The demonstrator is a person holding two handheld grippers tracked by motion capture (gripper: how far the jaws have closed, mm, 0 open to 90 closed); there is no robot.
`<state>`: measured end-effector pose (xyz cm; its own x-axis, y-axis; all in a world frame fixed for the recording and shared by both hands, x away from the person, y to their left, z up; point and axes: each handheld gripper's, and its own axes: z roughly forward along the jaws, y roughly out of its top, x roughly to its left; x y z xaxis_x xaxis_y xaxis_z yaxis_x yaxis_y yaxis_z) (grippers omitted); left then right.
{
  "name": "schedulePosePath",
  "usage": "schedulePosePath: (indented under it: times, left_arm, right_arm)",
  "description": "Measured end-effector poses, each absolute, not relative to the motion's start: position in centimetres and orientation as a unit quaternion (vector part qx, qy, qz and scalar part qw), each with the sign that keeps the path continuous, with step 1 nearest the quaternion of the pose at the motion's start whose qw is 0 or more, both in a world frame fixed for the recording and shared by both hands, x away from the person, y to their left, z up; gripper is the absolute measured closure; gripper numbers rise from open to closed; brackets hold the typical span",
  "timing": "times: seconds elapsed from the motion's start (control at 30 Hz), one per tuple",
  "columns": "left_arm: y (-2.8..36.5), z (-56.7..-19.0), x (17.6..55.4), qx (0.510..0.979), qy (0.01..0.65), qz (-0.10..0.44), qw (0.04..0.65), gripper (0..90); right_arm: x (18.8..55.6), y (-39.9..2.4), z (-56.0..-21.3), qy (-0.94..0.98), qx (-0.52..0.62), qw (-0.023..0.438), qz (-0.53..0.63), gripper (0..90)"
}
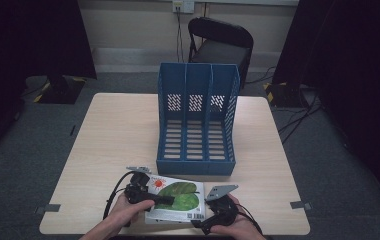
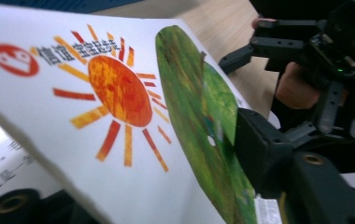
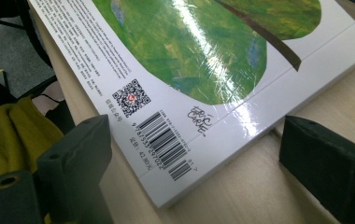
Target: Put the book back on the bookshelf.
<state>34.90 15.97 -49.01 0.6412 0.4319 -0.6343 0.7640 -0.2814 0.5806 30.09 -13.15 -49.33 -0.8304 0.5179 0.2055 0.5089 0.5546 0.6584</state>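
Observation:
A picture book (image 1: 178, 199) with an orange sun and a green leaf on its white cover lies flat near the table's front edge. My left gripper (image 1: 164, 201) reaches over the book's left side. In the left gripper view the book (image 2: 119, 93) runs tilted between the two jaws of the left gripper (image 2: 133, 186), one jaw over the cover and one under its raised edge, with room still left between them. My right gripper (image 1: 201, 223) stands open at the near right corner. The barcode corner of the book (image 3: 175, 140) lies between the spread jaws of the right gripper (image 3: 203, 161), touching neither.
A blue three-slot file holder (image 1: 196, 120) stands upright just behind the book. The light wooden table (image 1: 118, 135) has bare room to the left and right of the holder. A dark chair (image 1: 223, 42) stands beyond the far edge. The right gripper (image 2: 325, 70) shows in the left gripper view.

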Motion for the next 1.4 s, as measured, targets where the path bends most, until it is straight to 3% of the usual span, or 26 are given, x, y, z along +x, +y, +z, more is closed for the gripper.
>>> schedulePosePath:
  times: [0.13, 0.4, 1.1, 1.3, 1.4]
  left_arm:
    - [16.0, -48.8, 34.8, 0.783, 0.374, -0.177, 0.464, 59.3]
    - [16.0, -48.5, 34.7, 0.787, 0.36, -0.174, 0.47, 64.1]
    - [14.6, -46.5, 32.8, 0.828, 0.245, -0.101, 0.494, 69.1]
    - [14.3, -46.3, 32.6, 0.834, 0.227, -0.09, 0.495, 69.8]
    - [14.3, -46.2, 32.5, 0.835, 0.221, -0.089, 0.495, 70.4]
  right_arm:
    - [30.2, -13.2, -49.2, 0.884, 0.287, 0.004, 0.369, 10.4]
    - [30.4, -13.7, -48.9, 0.879, 0.29, -0.006, 0.379, 13.0]
    - [32.3, -16.3, -47.7, 0.834, 0.342, -0.009, 0.433, 23.1]
    - [32.6, -15.8, -48.1, 0.83, 0.345, -0.023, 0.438, 21.1]
    - [32.7, -16.1, -48.0, 0.821, 0.349, -0.035, 0.45, 27.9]
